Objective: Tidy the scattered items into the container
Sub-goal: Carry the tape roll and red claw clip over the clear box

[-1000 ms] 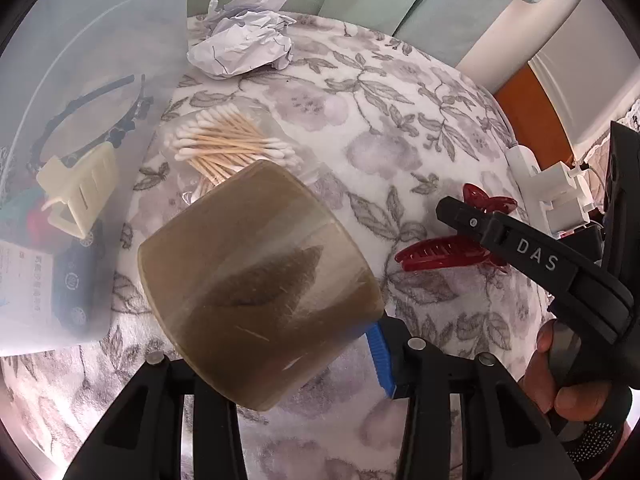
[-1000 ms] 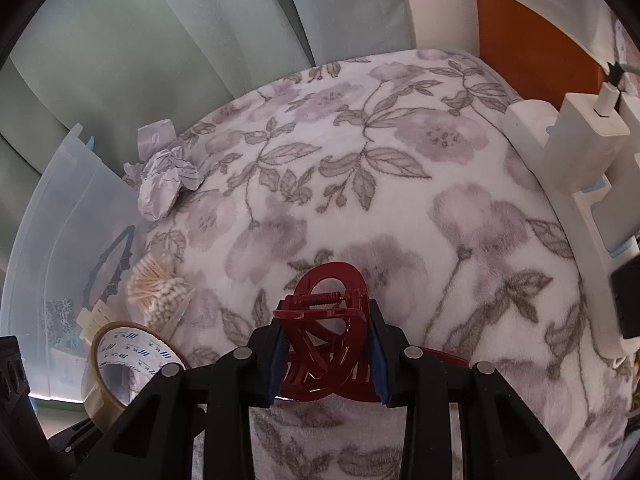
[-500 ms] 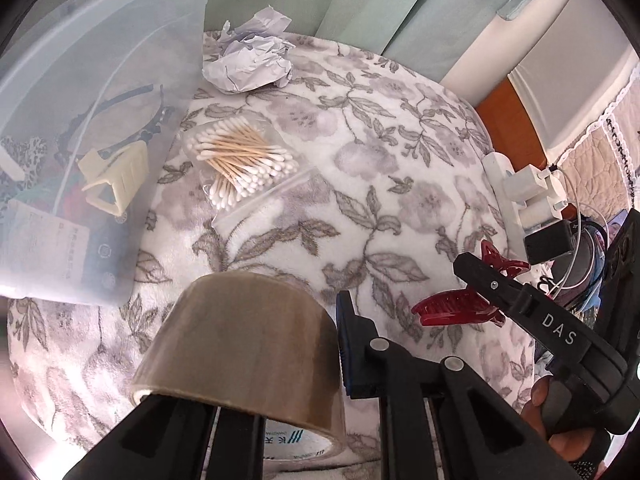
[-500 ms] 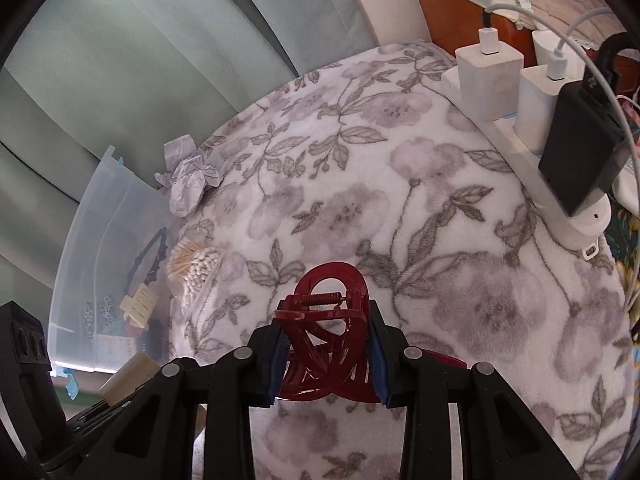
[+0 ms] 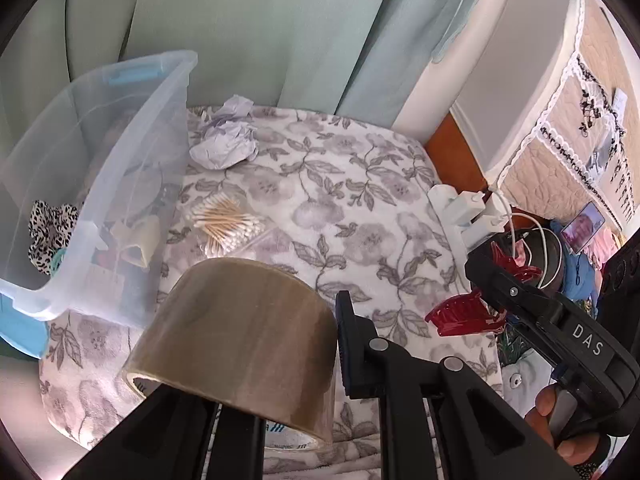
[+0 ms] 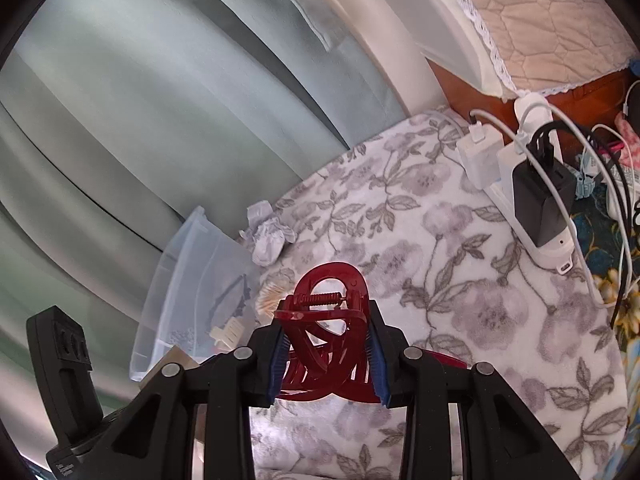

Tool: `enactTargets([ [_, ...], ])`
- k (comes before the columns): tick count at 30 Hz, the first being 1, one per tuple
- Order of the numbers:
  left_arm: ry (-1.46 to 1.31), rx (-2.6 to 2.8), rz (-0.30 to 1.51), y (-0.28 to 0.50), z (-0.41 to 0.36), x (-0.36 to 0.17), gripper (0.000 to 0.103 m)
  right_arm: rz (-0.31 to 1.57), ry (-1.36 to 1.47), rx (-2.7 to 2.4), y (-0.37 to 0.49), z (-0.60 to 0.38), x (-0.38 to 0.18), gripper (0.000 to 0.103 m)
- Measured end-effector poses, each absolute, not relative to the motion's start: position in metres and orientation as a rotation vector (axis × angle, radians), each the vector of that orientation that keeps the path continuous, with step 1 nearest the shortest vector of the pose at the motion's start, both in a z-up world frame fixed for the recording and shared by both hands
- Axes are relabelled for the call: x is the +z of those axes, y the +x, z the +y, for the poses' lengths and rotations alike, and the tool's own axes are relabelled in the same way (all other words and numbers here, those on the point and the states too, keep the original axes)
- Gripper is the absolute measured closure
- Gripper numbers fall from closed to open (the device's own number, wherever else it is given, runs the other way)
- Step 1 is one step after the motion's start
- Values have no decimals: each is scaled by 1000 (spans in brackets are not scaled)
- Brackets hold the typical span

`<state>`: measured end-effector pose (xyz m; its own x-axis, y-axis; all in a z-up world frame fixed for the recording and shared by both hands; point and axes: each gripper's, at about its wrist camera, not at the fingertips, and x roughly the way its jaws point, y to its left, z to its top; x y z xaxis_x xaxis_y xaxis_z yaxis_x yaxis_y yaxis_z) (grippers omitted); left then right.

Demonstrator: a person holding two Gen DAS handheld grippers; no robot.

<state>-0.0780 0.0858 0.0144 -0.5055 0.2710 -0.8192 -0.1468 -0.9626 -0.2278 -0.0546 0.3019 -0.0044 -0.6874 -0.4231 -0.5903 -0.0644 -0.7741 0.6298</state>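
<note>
My left gripper (image 5: 333,344) is shut on the wall of a brown tape roll (image 5: 240,320) and holds it above the floral blanket; one finger is hidden inside the roll. My right gripper (image 6: 326,360) is shut on a dark red hair claw (image 6: 326,312), also raised, and both show at the right of the left wrist view as the gripper (image 5: 492,280) and claw (image 5: 460,314). The clear plastic container (image 5: 132,128) stands at the blanket's left edge, open, with a cream claw clip (image 5: 138,236), a spotted scrunchie (image 5: 50,224) and a headband inside. It appears smaller in the right wrist view (image 6: 192,264).
A bag of cotton swabs (image 5: 226,226) and crumpled paper (image 5: 226,146) lie on the blanket (image 5: 360,208) beside the container. A white power strip (image 6: 532,184) with chargers and cables sits at the right edge. Green curtains hang behind. A hand (image 5: 560,428) grips the right tool.
Both grippers have risen, so more of the blanket and room shows. The left jaws closed on the tape roll and lifted it. The red claw stays gripped in the right gripper.
</note>
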Motion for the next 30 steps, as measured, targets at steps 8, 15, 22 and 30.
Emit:
enactTargets([
  [8,-1237,2596,-168,-65,82,62,90,-959,911,-2557,-32,308,44,66],
  [15,-1098,2661,-185,-56,63,100,90,-914,775,-2552,-18,294,85,66],
  [22,-1006,2744,-269,-55,22,123,90,-835,710,-2531,-16,266,116,66],
  [30,-981,2811,-399,-56,-32,122,90,-705,728,-2499,-21,211,124,66],
])
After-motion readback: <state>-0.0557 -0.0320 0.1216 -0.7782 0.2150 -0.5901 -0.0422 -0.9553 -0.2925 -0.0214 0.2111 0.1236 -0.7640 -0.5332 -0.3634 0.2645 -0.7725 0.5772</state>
